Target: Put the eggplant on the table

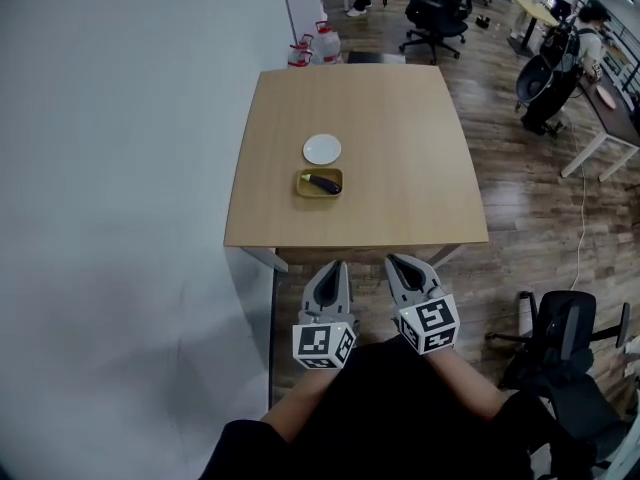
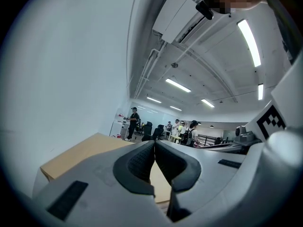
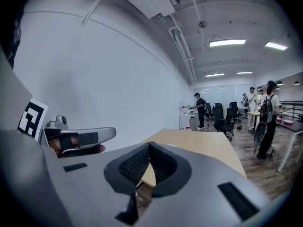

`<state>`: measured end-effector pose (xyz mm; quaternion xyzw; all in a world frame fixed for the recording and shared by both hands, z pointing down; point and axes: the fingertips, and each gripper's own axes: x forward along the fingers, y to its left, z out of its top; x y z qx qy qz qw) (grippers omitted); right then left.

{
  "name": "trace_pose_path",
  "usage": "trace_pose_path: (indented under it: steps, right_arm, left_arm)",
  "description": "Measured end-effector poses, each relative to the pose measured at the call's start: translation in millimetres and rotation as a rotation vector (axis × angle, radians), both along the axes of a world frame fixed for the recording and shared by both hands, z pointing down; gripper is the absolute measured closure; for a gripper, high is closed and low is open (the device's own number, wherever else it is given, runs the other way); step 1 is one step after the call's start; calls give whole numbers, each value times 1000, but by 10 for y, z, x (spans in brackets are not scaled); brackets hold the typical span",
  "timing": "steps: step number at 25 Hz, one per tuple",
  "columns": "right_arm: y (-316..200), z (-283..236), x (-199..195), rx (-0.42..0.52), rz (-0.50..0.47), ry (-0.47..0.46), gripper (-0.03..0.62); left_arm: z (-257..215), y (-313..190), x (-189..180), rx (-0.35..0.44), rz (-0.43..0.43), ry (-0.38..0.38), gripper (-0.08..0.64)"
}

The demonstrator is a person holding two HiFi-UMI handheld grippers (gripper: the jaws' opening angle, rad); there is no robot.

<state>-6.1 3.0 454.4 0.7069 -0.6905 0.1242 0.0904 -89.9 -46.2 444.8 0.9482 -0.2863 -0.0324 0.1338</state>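
Closed and empty, left gripper and right gripper hang before the surface's near edge. Eggplant lies in a yellow dish mid-surface. Approach stage, I judge: next, reach forward and open over it.

The pale wooden desk is standing on the wood floor and carrying 2 things near its middle: a white plate and, just on its near side, a yellow dish.

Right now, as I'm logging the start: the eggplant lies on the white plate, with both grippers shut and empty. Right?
Not quite: the eggplant lies in the yellow dish, beside the plate, per the head view. The rest holds.
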Motion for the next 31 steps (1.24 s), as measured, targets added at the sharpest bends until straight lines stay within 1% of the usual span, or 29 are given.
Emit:
trace_pose_path:
  steps: [4, 9, 14, 18, 22, 26, 31]
  right_arm:
    - [44, -38, 99, -4, 34, 5, 532]
    - [101, -78, 224, 4, 76, 35, 532]
    - [87, 2, 286, -8, 77, 44, 532]
    - [187, 77, 311, -23, 88, 42, 532]
    - [123, 92, 290, -22, 94, 37, 532]
    - [193, 112, 215, -25, 85, 32, 532]
    - [-17, 56, 188, -23, 93, 34, 532]
  left_arm:
    - [-22, -1, 35, 10, -10, -18, 545]
    - [-56, 4, 71, 15, -2, -35, 545]
    - [5, -22, 66, 0, -12, -68, 545]
    - [21, 33, 50, -9, -12, -71, 545]
    - [29, -41, 44, -9, -8, -71, 545]
    - [47, -12, 1, -8, -16, -73, 545]
    - [29, -247, -15, -1, -4, -89, 545]
